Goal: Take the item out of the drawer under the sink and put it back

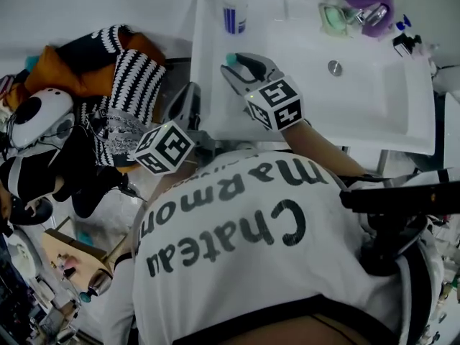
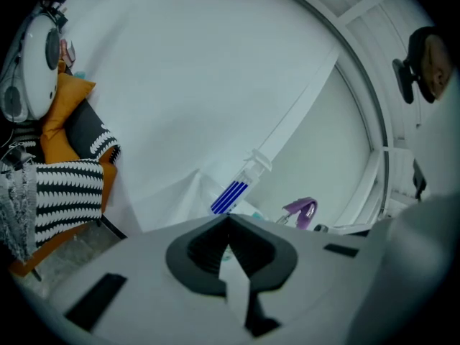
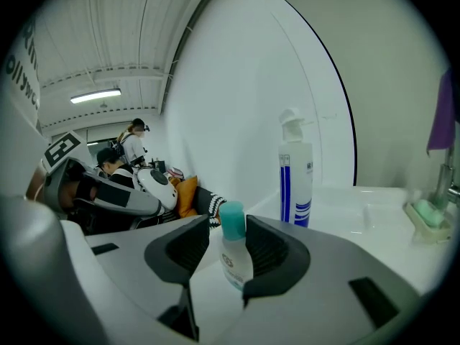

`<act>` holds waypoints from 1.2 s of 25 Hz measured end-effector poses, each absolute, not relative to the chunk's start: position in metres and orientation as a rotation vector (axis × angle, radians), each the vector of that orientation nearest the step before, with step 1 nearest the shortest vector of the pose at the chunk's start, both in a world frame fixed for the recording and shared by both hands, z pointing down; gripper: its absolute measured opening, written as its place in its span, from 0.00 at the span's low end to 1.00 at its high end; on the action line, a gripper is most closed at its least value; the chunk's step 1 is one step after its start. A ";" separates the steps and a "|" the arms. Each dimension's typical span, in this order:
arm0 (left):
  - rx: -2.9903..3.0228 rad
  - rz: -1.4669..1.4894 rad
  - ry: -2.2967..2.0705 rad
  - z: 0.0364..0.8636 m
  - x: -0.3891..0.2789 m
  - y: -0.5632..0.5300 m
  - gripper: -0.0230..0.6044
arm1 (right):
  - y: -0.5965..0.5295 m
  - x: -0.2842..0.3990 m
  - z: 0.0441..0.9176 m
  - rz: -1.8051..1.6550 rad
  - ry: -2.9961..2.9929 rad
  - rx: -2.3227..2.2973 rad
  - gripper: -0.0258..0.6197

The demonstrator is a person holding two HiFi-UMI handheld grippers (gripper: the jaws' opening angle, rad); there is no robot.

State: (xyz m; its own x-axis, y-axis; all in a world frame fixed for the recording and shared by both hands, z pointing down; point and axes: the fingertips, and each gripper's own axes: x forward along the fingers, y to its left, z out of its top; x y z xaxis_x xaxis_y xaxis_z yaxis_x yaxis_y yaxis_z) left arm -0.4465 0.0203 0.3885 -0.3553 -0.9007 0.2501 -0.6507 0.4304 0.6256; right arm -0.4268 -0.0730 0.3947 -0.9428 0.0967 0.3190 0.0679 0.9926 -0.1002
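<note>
White sink rim (image 1: pixel 205 85): we're straddling the small clear teal-capped bottle (image 3: pixel 234 254), right gripper (image 3: pixel 224 228) jaws apart; left gripper (image 2: pixel 230 221) closed. We're risking a topple if a pad clips it.

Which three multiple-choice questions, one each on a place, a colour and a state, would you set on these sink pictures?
1. Where does the tall striped bottle stand?
A on the sink
B on the floor
C in a drawer
2. What colour is the small bottle's cap?
A red
B teal
C black
3. How does the small bottle stand between the right gripper's jaws?
A upright
B on its side
C upside down
Answers: 1 A, it stands at the sink's corner; 2 B, the cap is teal; 3 A, the cap is on top.
</note>
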 end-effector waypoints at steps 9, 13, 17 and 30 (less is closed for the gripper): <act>1.197 -0.620 -2.204 0.389 -0.441 0.035 0.05 | -0.077 -0.427 0.397 0.055 -2.794 -0.190 0.28; 1.174 -0.623 -2.214 0.392 -0.434 0.035 0.05 | -0.077 -0.426 0.398 0.040 -2.787 -0.231 0.28; 1.142 -0.631 -2.233 0.393 -0.428 0.039 0.05 | -0.076 -0.426 0.398 -0.014 -2.789 -0.262 0.28; 1.048 -0.678 -2.308 0.394 -0.419 0.061 0.05 | -0.077 -0.427 0.403 0.024 -2.783 -0.282 0.33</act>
